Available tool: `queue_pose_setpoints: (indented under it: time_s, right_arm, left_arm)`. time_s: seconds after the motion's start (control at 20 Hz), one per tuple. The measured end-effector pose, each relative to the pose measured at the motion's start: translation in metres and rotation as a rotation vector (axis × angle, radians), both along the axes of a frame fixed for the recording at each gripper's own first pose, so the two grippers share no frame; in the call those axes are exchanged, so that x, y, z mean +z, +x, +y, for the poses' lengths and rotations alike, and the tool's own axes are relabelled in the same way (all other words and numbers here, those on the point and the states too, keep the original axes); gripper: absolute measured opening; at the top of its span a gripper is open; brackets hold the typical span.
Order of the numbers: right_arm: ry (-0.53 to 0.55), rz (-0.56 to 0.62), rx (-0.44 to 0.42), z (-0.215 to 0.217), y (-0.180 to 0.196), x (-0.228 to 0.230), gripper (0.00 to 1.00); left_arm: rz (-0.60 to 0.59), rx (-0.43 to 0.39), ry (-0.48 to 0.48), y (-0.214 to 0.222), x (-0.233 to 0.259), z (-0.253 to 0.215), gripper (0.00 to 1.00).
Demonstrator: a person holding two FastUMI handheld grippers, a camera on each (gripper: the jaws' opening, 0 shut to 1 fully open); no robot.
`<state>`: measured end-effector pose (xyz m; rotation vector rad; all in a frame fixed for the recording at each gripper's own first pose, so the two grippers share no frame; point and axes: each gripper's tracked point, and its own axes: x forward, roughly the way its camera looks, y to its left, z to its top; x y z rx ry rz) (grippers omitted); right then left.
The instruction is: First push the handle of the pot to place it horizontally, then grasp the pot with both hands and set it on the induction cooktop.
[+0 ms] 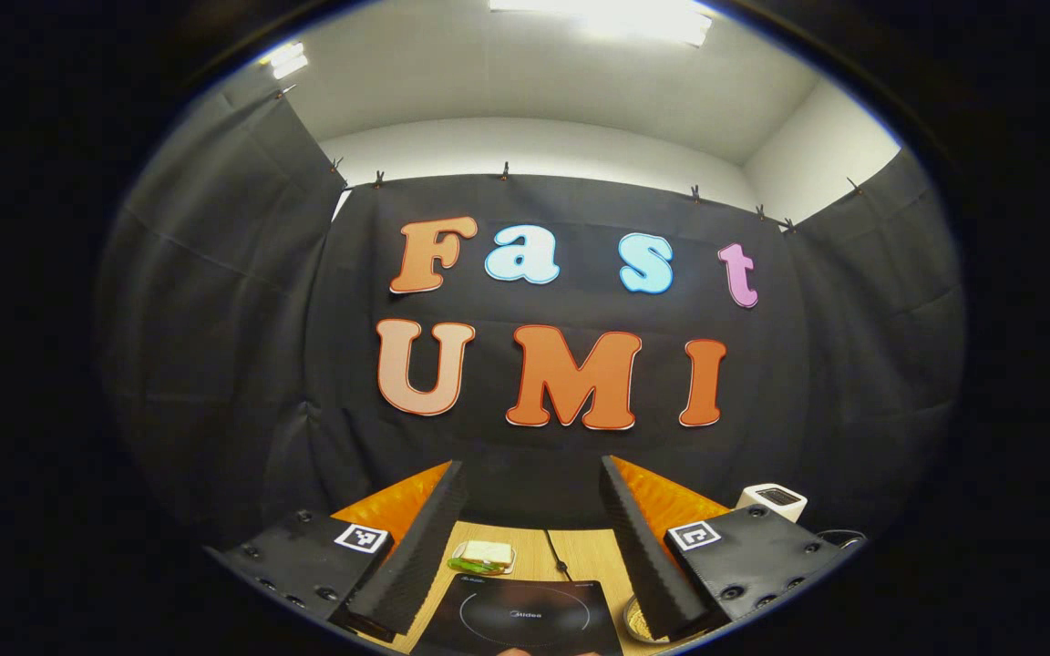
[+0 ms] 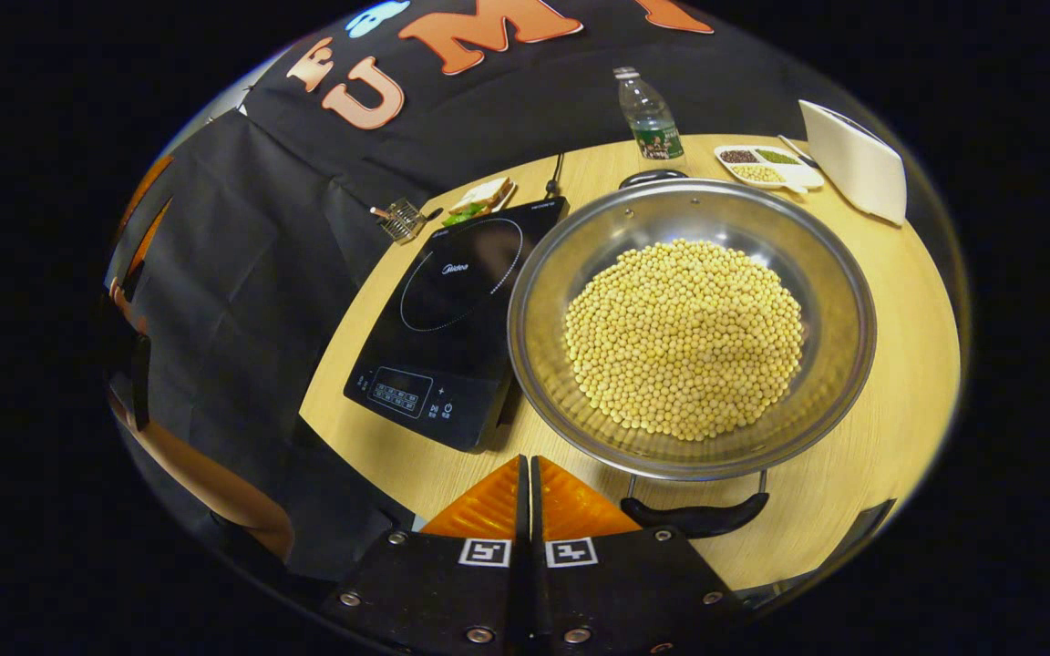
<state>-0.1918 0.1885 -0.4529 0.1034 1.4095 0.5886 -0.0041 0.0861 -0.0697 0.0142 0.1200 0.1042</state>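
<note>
A wide steel pot [image 2: 554, 273] heaped with yellow soybeans [image 2: 684, 337] stands on the wooden table, right of the black induction cooktop [image 2: 457, 310]. Its near black handle [image 2: 696, 517] lies level, facing me; the far handle [image 2: 653, 176] sits at the back rim. My right gripper [image 2: 530, 483] is shut with nothing between its fingers, hovering just left of the near handle by the pot's front rim. My left gripper [image 1: 531, 465] is open, held high and aimed at the wall, with the cooktop [image 1: 525, 615] below it and a sliver of the pot's rim [image 1: 634, 624] at the right.
A sandwich plate [image 2: 481, 196] and a wire utensil [image 2: 402, 219] lie behind the cooktop. A water bottle [image 2: 651, 118], a tray of beans [image 2: 766, 166] and a white appliance [image 2: 853, 162] stand at the back right. A person's arm [image 2: 206, 474] shows at the left.
</note>
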Motion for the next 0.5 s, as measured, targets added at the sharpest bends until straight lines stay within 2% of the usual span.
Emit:
queue_pose_setpoints:
  time_s: [0.15, 0.3, 0.5]
  right_arm:
    - [-0.04, 0.048, -0.019, -0.012, 0.003, -0.019, 0.0]
    - [0.022, 0.127, -0.086, -0.012, 0.006, -0.023, 0.0]
    - [-0.003, 0.129, -0.125, -0.024, 0.008, -0.032, 0.0]
  left_arm:
    - [0.006, 0.0, -0.003, 0.006, -0.006, 0.001, 0.98]
    - [0.02, -0.009, -0.016, 0.013, -0.016, -0.004, 0.96]
    - [0.033, -0.045, -0.005, 0.024, -0.025, -0.018, 0.99]
